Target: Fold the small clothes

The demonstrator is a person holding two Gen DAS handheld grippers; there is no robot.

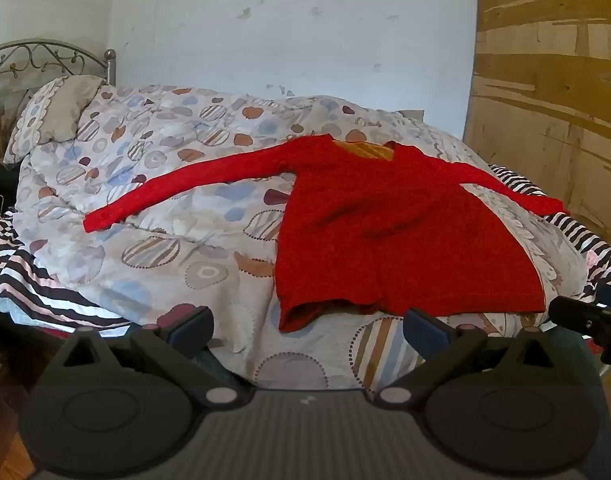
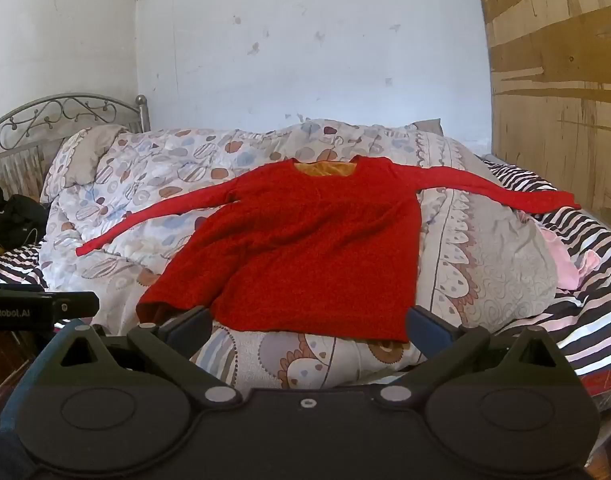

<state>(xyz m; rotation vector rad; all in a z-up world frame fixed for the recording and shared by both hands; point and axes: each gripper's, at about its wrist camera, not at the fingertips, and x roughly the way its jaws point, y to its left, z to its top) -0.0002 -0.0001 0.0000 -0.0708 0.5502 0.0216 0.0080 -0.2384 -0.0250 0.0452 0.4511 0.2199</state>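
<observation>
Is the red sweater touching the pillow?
Apart. The left wrist view shows the red sweater with patterned quilt between its sleeve and the pillow.

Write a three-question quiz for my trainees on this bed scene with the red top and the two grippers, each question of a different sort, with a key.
1. True or false: the red long-sleeved top lies spread flat on the patterned duvet with both sleeves stretched out.
2. Multiple choice: the left gripper and right gripper are: A) both open and empty; B) both shut on the hem; C) one open, one shut on a sleeve.
3. Fill in: the lining showing inside the neckline is ____ in colour.

Key
1. True.
2. A: each gripper hangs near the hem, holding nothing.
3. Orange-yellow.
</observation>
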